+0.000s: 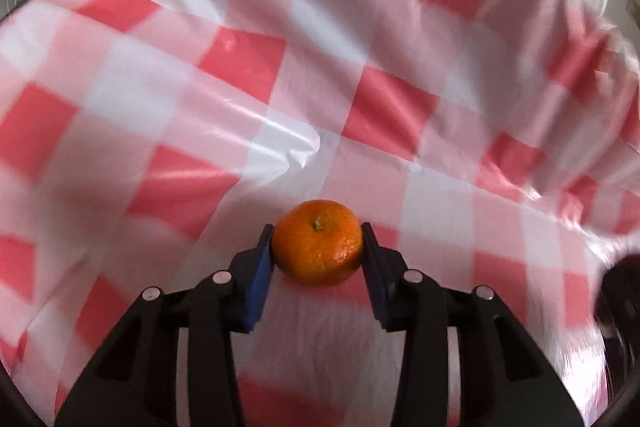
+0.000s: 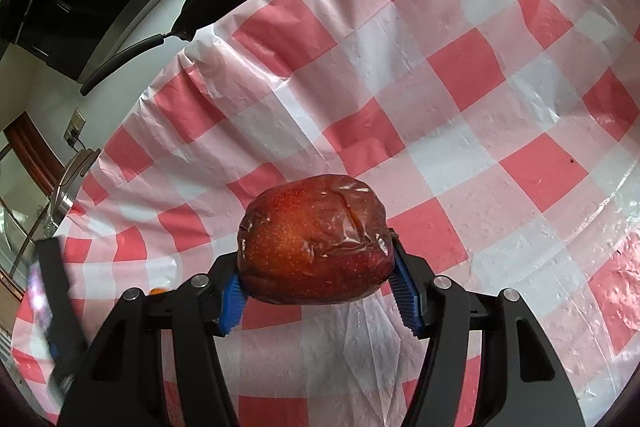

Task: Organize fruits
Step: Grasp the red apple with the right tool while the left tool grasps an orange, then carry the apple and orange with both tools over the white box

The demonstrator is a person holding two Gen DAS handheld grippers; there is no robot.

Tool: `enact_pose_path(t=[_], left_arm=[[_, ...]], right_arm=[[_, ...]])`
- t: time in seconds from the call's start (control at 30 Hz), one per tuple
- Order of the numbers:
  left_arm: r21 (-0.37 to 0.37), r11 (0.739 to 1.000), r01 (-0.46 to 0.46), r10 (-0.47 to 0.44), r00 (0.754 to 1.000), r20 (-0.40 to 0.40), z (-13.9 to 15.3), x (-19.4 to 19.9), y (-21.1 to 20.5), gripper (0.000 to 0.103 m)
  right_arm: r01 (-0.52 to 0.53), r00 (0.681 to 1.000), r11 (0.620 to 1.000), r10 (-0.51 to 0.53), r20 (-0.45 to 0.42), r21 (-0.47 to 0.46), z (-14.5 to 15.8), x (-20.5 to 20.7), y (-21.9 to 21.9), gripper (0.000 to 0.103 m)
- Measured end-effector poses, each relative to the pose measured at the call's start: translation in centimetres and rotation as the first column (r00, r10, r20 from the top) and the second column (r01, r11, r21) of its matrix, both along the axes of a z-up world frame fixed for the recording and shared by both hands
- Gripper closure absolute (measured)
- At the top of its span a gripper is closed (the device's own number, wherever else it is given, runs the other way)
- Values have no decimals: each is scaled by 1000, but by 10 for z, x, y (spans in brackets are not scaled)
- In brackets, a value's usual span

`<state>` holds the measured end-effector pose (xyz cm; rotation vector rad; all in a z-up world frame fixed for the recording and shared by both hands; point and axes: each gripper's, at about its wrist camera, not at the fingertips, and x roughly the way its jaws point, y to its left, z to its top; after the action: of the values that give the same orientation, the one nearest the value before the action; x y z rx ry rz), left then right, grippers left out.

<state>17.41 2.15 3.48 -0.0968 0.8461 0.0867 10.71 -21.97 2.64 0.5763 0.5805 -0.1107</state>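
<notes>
Checked red-and-white plastic tablecloth, left gripper clamping mandarin, right gripper clamping wrapped apple.

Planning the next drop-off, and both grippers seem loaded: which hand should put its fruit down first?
Hard to call. The left gripper pinches a tangerine; the right gripper clamps a wrapped apple. No bowl or basket shows.

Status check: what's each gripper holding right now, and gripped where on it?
Left gripper pinches a mandarin across its sides, stem up. Right gripper clamps a plastic-wrapped red apple by its opposite sides.
</notes>
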Motion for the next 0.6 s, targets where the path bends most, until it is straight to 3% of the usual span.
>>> enact_pose_path(t=[0.23,0.33,0.6], left_arm=[[35,999,-19,16,996,86,7,-129,11,61],[-20,999,-36,37,995,88,5,-136,20,61],[-64,996,-59,65,993,94,1,-127,25,61]], right_arm=[[-11,1000,1000,11,-2,-14,0,1,4,43],[-14,1000,1000,14,3,-20,0,0,6,43],[-23,1000,999,24,3,-27,0,2,8,43]])
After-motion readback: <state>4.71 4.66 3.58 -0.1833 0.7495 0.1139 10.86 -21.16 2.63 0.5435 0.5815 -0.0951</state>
